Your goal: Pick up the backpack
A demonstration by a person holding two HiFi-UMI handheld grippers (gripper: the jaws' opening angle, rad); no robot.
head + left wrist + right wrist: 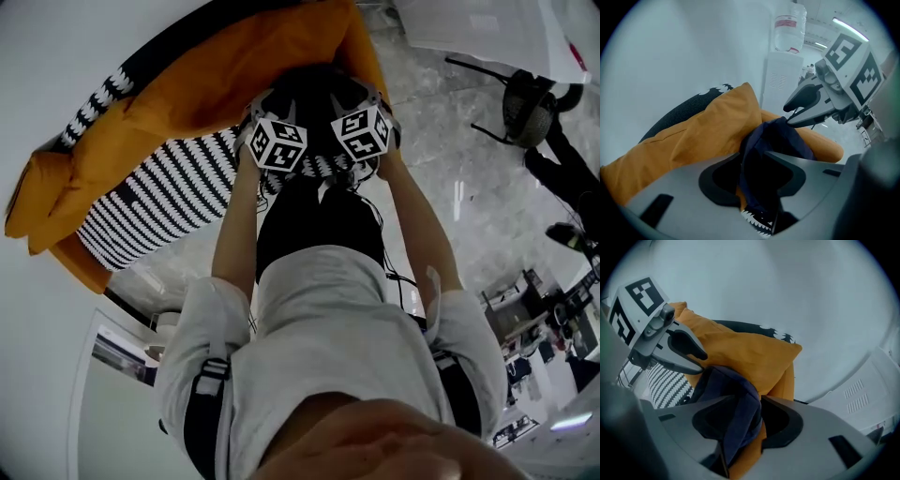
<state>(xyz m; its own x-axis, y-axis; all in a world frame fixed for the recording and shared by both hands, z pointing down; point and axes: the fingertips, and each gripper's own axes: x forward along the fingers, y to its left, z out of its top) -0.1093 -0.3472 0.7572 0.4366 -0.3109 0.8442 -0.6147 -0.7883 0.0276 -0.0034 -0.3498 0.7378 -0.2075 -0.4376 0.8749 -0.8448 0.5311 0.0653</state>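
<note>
A dark navy backpack lies on an orange cushion of a sofa with a black-and-white striped cover. Both grippers point down at it side by side. In the left gripper view my left gripper stands open, with a fold of the backpack's fabric loose between its jaws. In the right gripper view my right gripper is open too, and backpack fabric hangs in its gap. Each gripper shows in the other's view: the right gripper and the left gripper. In the head view the marker cubes and the arms hide the fingertips.
A white wall runs behind the sofa. A water dispenser with a bottle stands to the right of the cushion. A dark chair and a seated person's legs are on the marble floor at the right.
</note>
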